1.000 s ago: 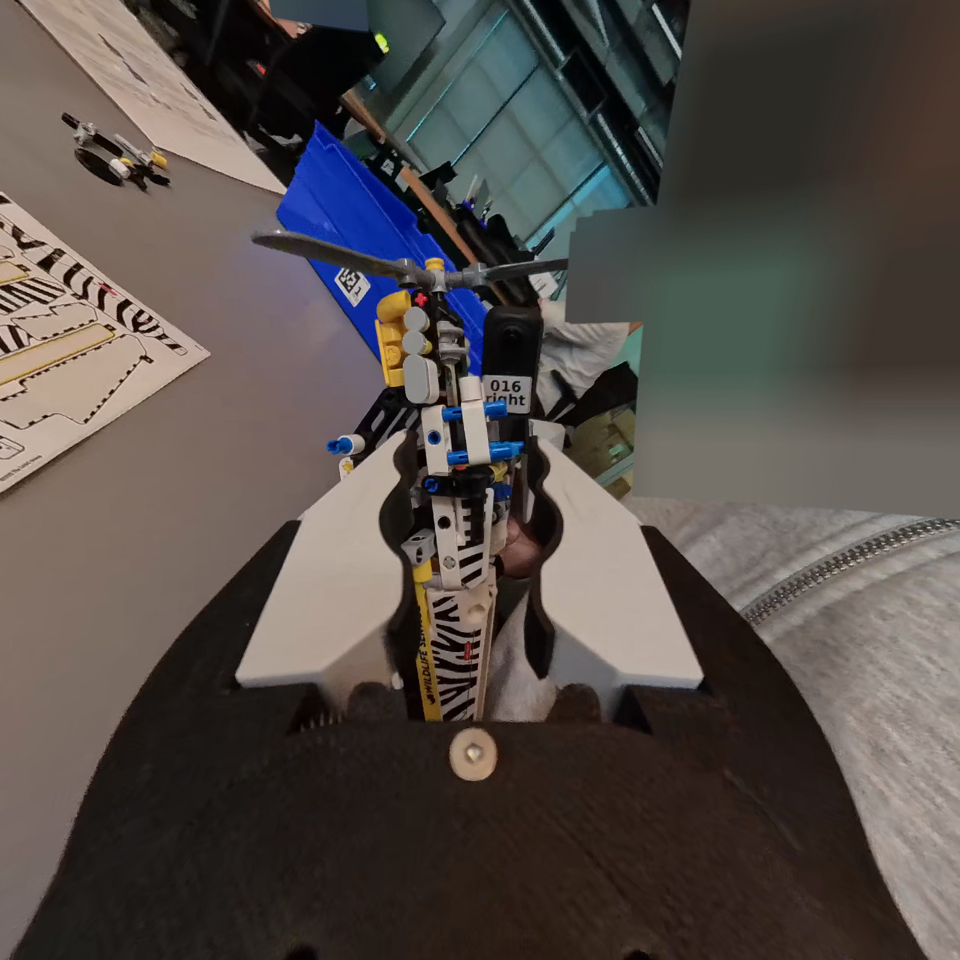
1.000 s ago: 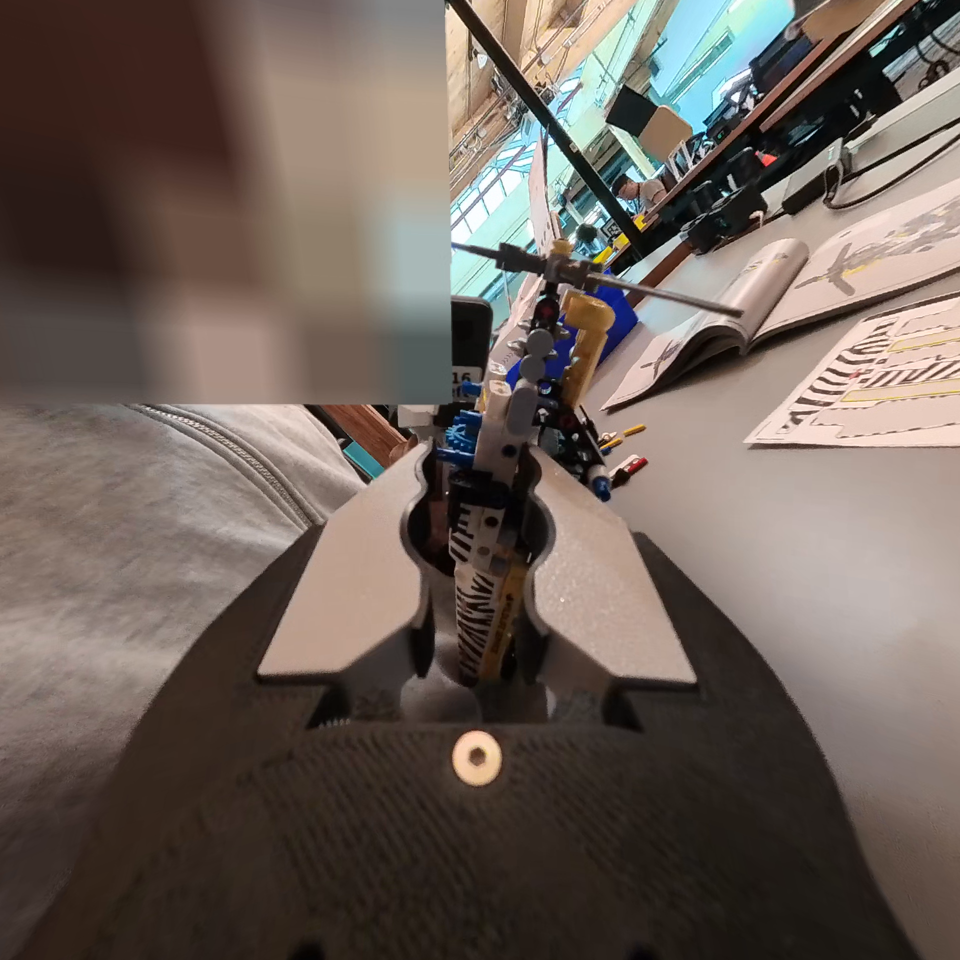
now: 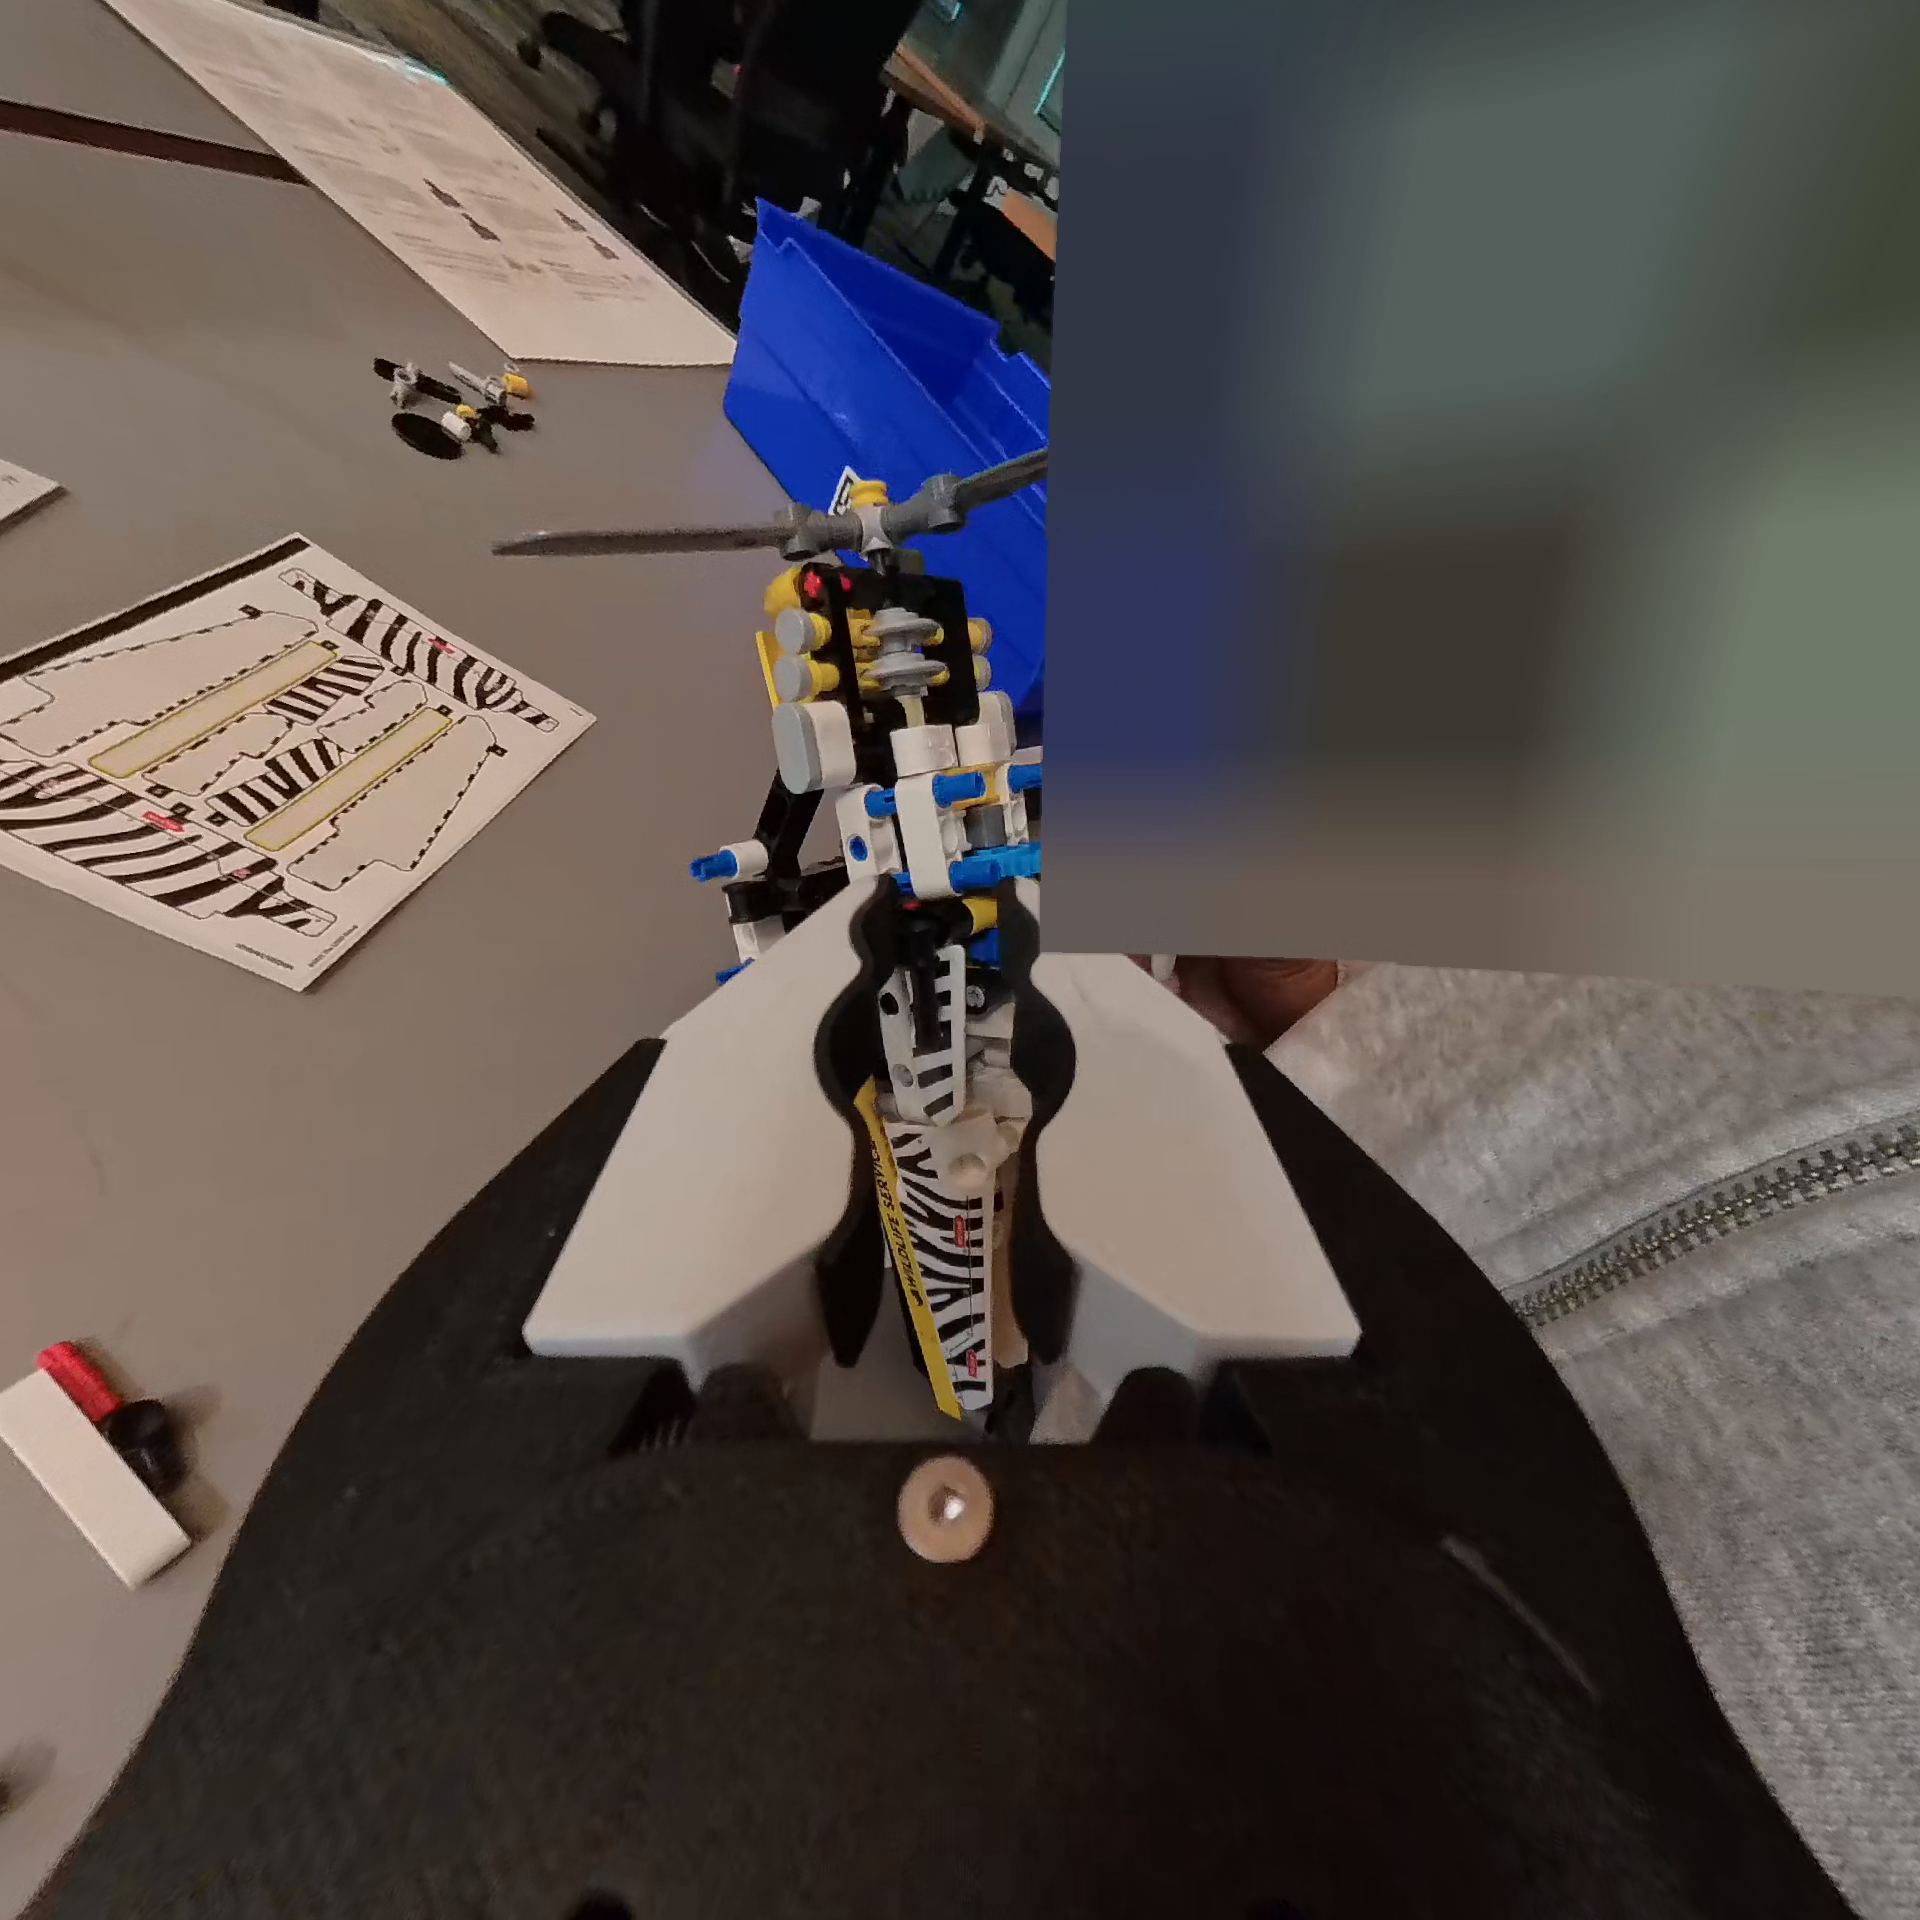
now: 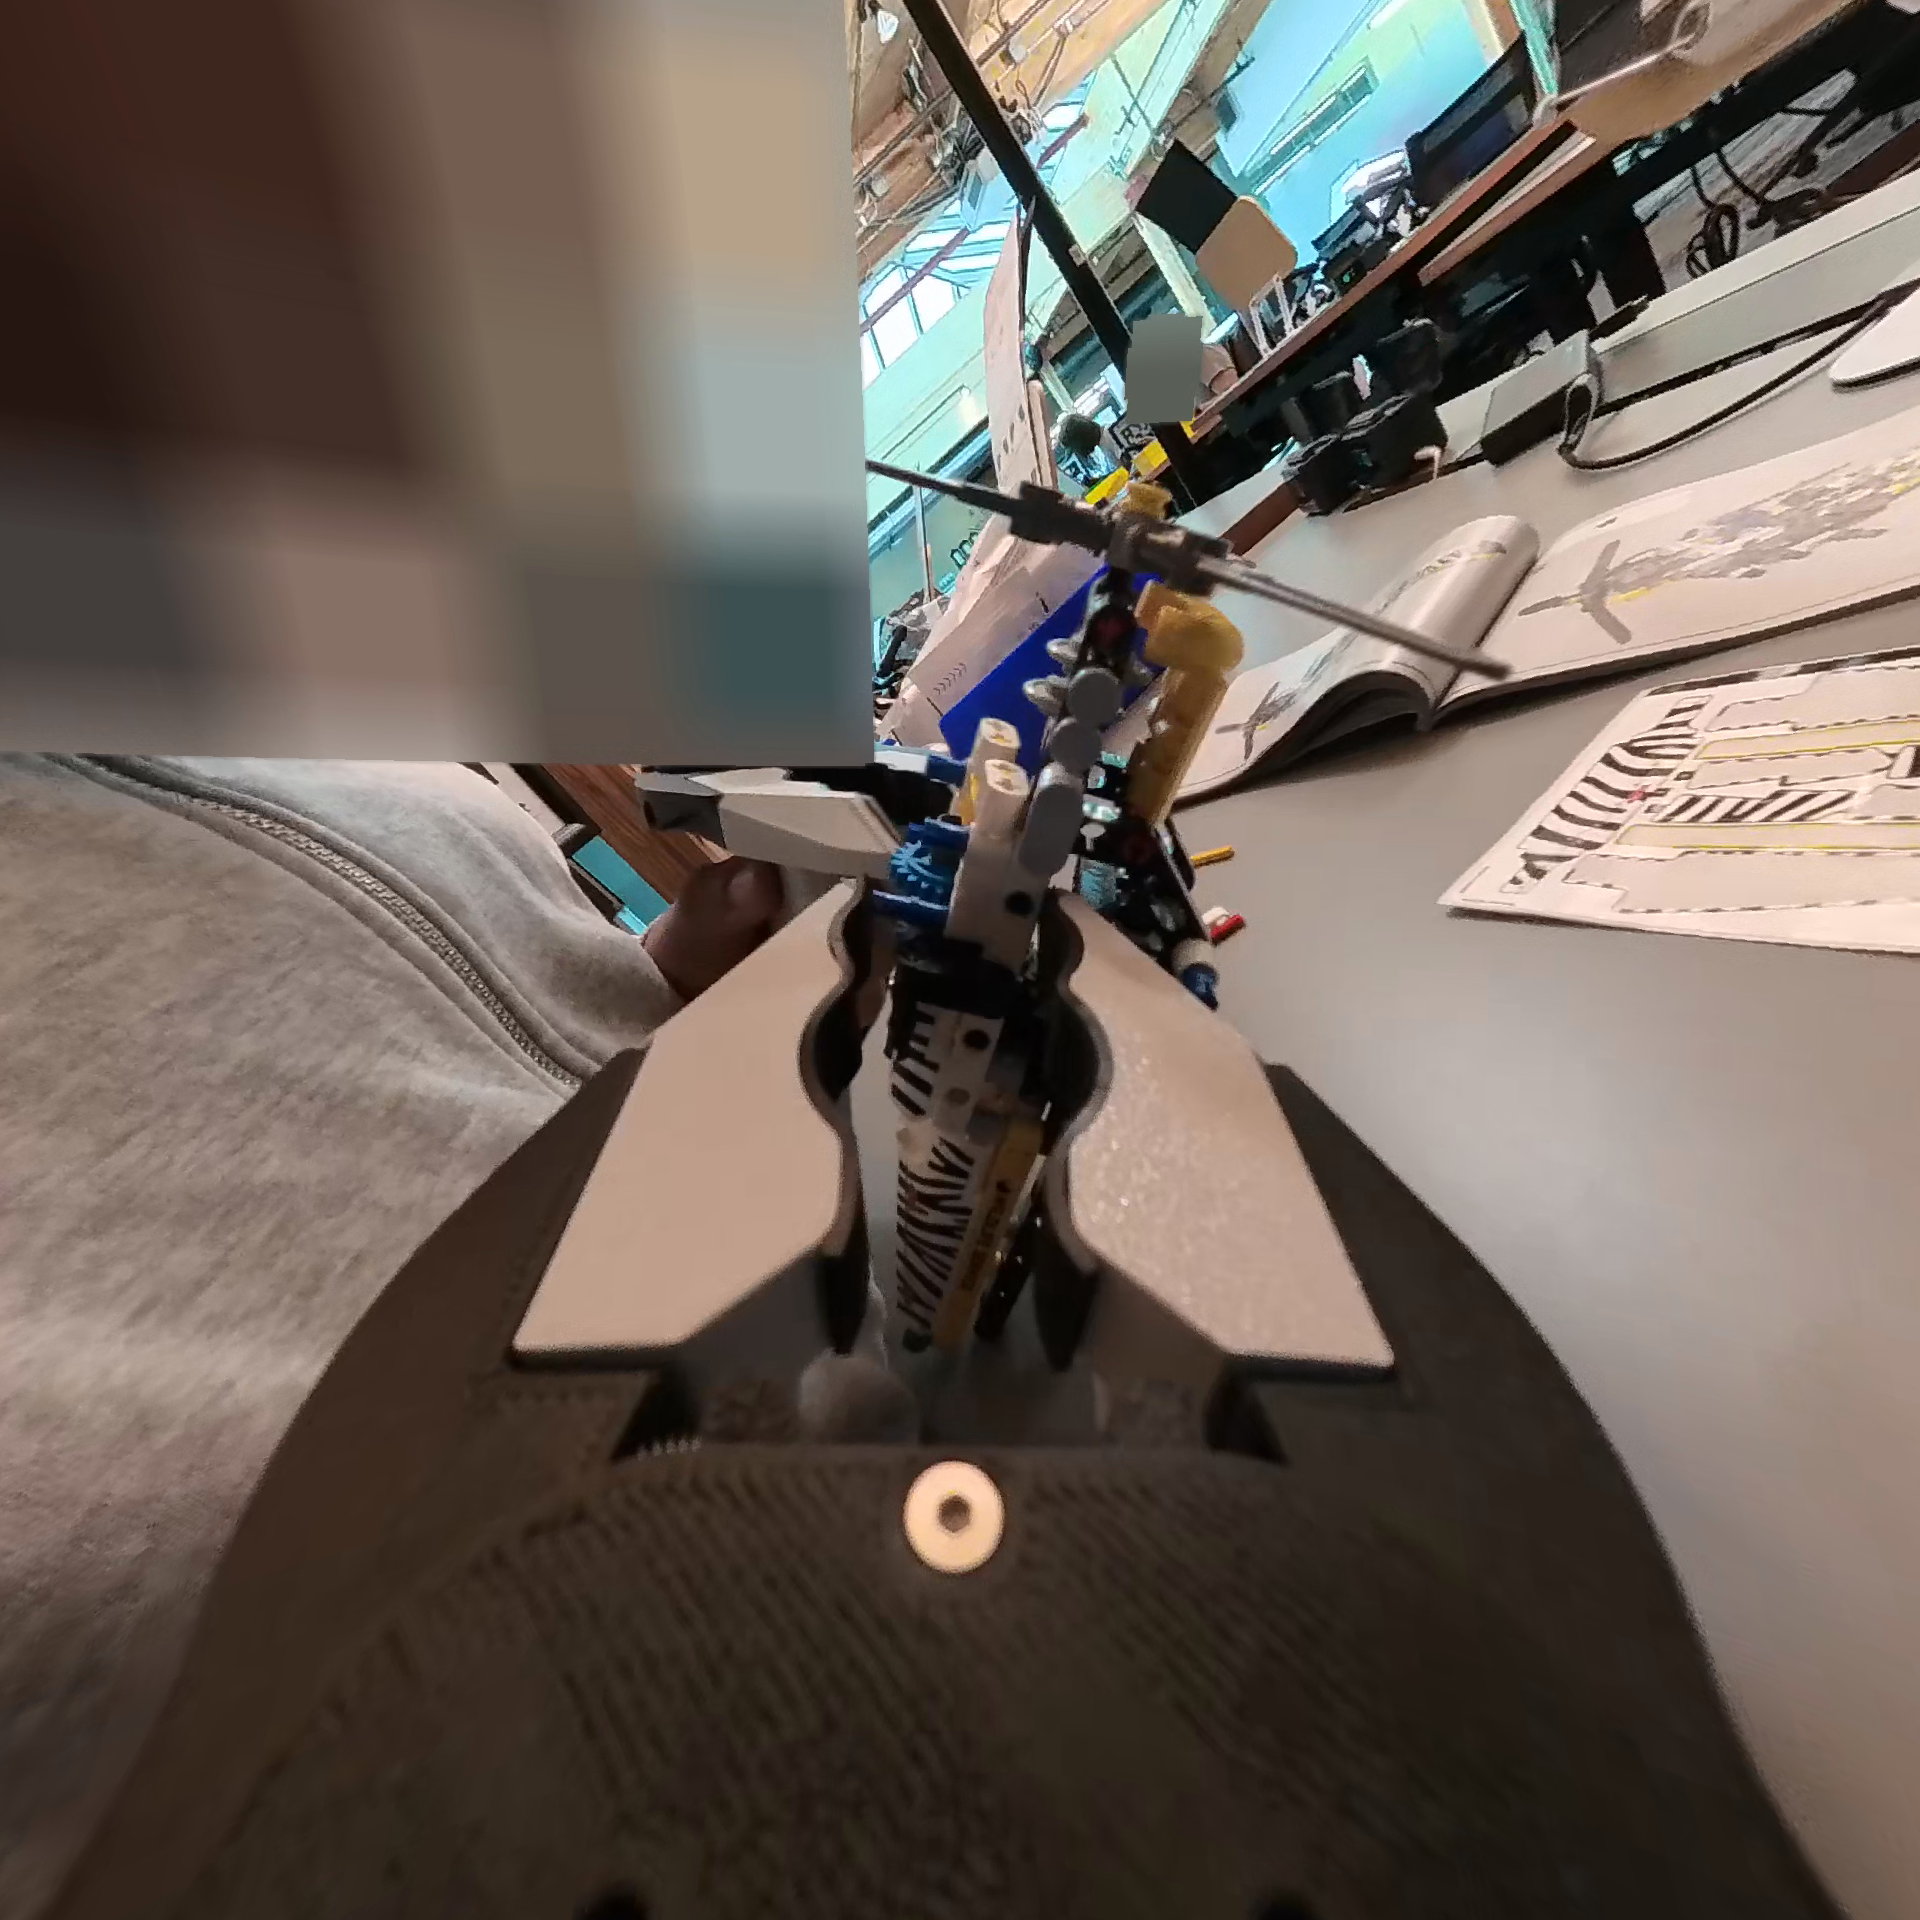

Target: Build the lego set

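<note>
Lego helicopter [image 3: 894, 790] sits clamped between both grippers, its long axis running from 6 o'clock up to 12 o'clock in each wrist view, rotor end farthest from the cameras. The left gripper [image 3: 940, 935] pinches the zebra-striped tail, its white fingers [image 3: 727, 1143] narrow around it. At 9 o'clock the left view alone shows a sticker sheet [image 3: 260, 748] with zebra shapes, loose small parts [image 3: 457, 400] at 10 o'clock, a white flat piece [image 3: 88, 1475] with a red pin [image 3: 78, 1369] at 8 o'clock, and a blue bin [image 3: 883, 364] at 12 o'clock, all on the grey table [image 3: 312, 1091]. The right gripper [image 4: 961, 925] likewise closes narrowly on the striped tail of the helicopter [image 4: 1039, 831]. Only this view shows an open instruction booklet [image 4: 1507, 613] at 2 o'clock. The model is hard studded plastic: grey thin rotor blades [image 4: 1351, 623], yellow, black and blue pins. A grey knit sleeve [image 4: 260, 1039] with a zipper fills 9 o'clock.
</note>
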Demonstrator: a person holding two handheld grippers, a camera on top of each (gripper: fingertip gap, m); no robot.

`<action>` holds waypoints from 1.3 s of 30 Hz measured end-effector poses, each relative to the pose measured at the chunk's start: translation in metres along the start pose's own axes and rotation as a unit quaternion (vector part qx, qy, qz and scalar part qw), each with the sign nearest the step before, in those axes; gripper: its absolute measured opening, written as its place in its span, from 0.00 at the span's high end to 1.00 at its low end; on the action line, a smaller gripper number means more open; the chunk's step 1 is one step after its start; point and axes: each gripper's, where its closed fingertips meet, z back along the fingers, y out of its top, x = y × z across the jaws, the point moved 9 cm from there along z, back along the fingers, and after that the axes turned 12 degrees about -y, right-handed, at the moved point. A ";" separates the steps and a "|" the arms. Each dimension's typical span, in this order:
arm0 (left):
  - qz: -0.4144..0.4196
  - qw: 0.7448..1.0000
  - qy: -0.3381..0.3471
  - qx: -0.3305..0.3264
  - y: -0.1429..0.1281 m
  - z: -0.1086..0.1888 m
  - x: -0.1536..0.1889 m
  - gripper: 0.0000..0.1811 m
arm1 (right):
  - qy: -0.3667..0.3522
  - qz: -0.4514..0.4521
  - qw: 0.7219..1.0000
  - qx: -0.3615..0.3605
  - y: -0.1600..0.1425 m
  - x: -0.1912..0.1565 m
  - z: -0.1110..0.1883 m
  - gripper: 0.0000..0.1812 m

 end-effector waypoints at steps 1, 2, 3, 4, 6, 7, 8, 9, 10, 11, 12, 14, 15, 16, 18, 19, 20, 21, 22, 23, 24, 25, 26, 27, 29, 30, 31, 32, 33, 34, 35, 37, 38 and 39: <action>0.001 1.000 0.000 0.000 0.000 0.000 0.000 0.91 | 0.000 0.000 1.000 -0.001 0.000 0.000 0.000 0.84; 0.003 1.000 0.000 0.001 0.000 0.000 0.000 0.91 | 0.000 0.000 1.000 -0.002 0.000 0.000 0.000 0.84; 0.004 1.000 -0.001 0.001 0.000 0.000 -0.001 0.91 | 0.000 0.001 1.000 -0.002 0.001 0.000 0.000 0.84; 0.005 1.000 -0.001 0.001 0.000 0.000 -0.001 0.91 | -0.001 0.003 1.000 -0.003 0.001 0.000 0.000 0.84; 0.002 1.000 -0.001 -0.001 0.000 -0.001 0.000 0.91 | -0.004 0.009 1.000 -0.007 0.001 0.000 0.000 0.84; 0.002 1.000 -0.002 -0.003 0.001 -0.001 0.000 0.92 | -0.006 0.012 1.000 -0.011 0.002 -0.001 0.000 0.84; 0.002 1.000 -0.003 -0.004 0.001 -0.001 0.000 0.92 | -0.009 0.016 1.000 -0.015 0.003 -0.001 0.000 0.84; 0.002 1.000 -0.004 -0.005 0.001 -0.001 0.000 0.92 | -0.011 0.021 1.000 -0.019 0.003 -0.002 0.000 0.84; 0.003 1.000 -0.004 -0.006 0.001 -0.001 0.000 0.92 | -0.014 0.024 0.999 -0.024 0.004 -0.002 0.000 0.84; 0.005 1.000 -0.005 -0.007 0.001 -0.001 0.000 0.92 | -0.016 0.028 0.999 -0.028 0.005 -0.003 0.000 0.84; 0.009 1.000 -0.007 -0.007 0.001 -0.001 0.000 0.92 | -0.018 0.032 0.999 -0.031 0.005 -0.003 0.001 0.84; 0.019 1.000 -0.016 -0.005 0.001 0.000 -0.001 0.93 | -0.017 0.037 0.999 -0.035 0.006 -0.004 0.001 0.84; 0.023 1.000 -0.020 -0.005 0.001 0.000 -0.001 0.93 | -0.015 0.039 0.998 -0.037 0.006 -0.005 0.001 0.84; 0.027 0.999 -0.024 -0.005 0.001 0.000 -0.001 0.93 | -0.013 0.043 0.998 -0.039 0.006 -0.005 0.002 0.84; 0.034 0.999 -0.030 -0.006 0.001 0.000 -0.002 0.93 | -0.007 0.049 0.998 -0.043 0.007 -0.005 0.002 0.84; 0.037 0.999 -0.033 -0.006 0.002 0.000 -0.002 0.93 | -0.004 0.049 0.998 -0.045 0.007 -0.005 0.002 0.84; 0.040 0.998 -0.038 -0.005 0.002 0.000 -0.002 0.93 | 0.000 0.049 0.998 -0.046 0.008 -0.005 0.003 0.84; 0.046 0.998 -0.043 -0.003 0.002 0.000 -0.002 0.93 | 0.004 0.049 0.998 -0.046 0.008 -0.005 0.003 0.84; 0.057 0.997 -0.052 0.001 0.001 0.001 -0.003 0.94 | 0.008 0.050 0.998 -0.046 0.009 -0.005 0.003 0.84; 0.073 0.995 -0.064 0.007 0.001 0.001 -0.004 0.93 | 0.011 0.052 0.998 -0.046 0.009 -0.005 0.003 0.84; 0.088 0.993 -0.076 0.013 0.001 0.001 -0.005 0.93 | 0.015 0.053 0.997 -0.046 0.010 -0.005 0.004 0.84; 0.101 0.991 -0.088 0.020 0.000 0.001 -0.006 0.93 | 0.019 0.052 0.998 -0.043 0.011 -0.005 0.004 0.84; 0.112 0.988 -0.100 0.025 0.000 0.001 -0.006 0.94 | 0.026 0.046 0.998 -0.038 0.011 -0.004 0.005 0.84; 0.119 0.986 -0.109 0.030 0.000 0.000 -0.007 0.98 | 0.037 0.036 0.998 -0.030 0.011 -0.003 0.007 0.84; 0.125 0.985 -0.117 0.037 -0.001 -0.002 -0.007 0.97 | 0.054 0.015 0.998 -0.018 0.010 0.001 0.008 0.84; 0.123 0.985 -0.112 0.036 -0.002 -0.002 -0.007 0.95 | 0.054 0.010 0.998 -0.018 0.009 0.003 0.008 0.84; 0.119 0.986 -0.111 0.037 -0.002 -0.002 -0.007 0.89 | 0.049 0.010 0.999 -0.020 0.008 0.005 0.008 0.84; 0.114 0.986 -0.115 0.043 -0.001 -0.001 -0.005 0.85 | 0.049 0.011 0.999 -0.020 0.008 0.005 0.008 0.84; 0.110 0.986 -0.111 0.050 0.000 0.001 -0.006 0.83 | 0.051 0.010 0.998 -0.019 0.008 0.005 0.007 0.84; 0.104 0.988 -0.101 0.052 0.001 0.002 -0.007 0.80 | 0.050 0.010 0.999 -0.019 0.008 0.005 0.007 0.84; 0.098 0.990 -0.089 0.050 0.001 0.002 -0.008 0.78 | 0.050 0.011 0.999 -0.018 0.008 0.005 0.008 0.84; 0.098 0.991 -0.082 0.036 -0.001 -0.001 -0.009 0.77 | 0.052 0.010 0.998 -0.018 0.008 0.005 0.007 0.84; 0.101 0.991 -0.086 0.032 -0.002 -0.003 -0.009 0.77 | 0.052 0.010 0.998 -0.017 0.008 0.005 0.007 0.84; 0.104 0.990 -0.090 0.027 -0.004 -0.005 -0.009 0.78 | 0.052 0.010 0.998 -0.018 0.008 0.005 0.007 0.84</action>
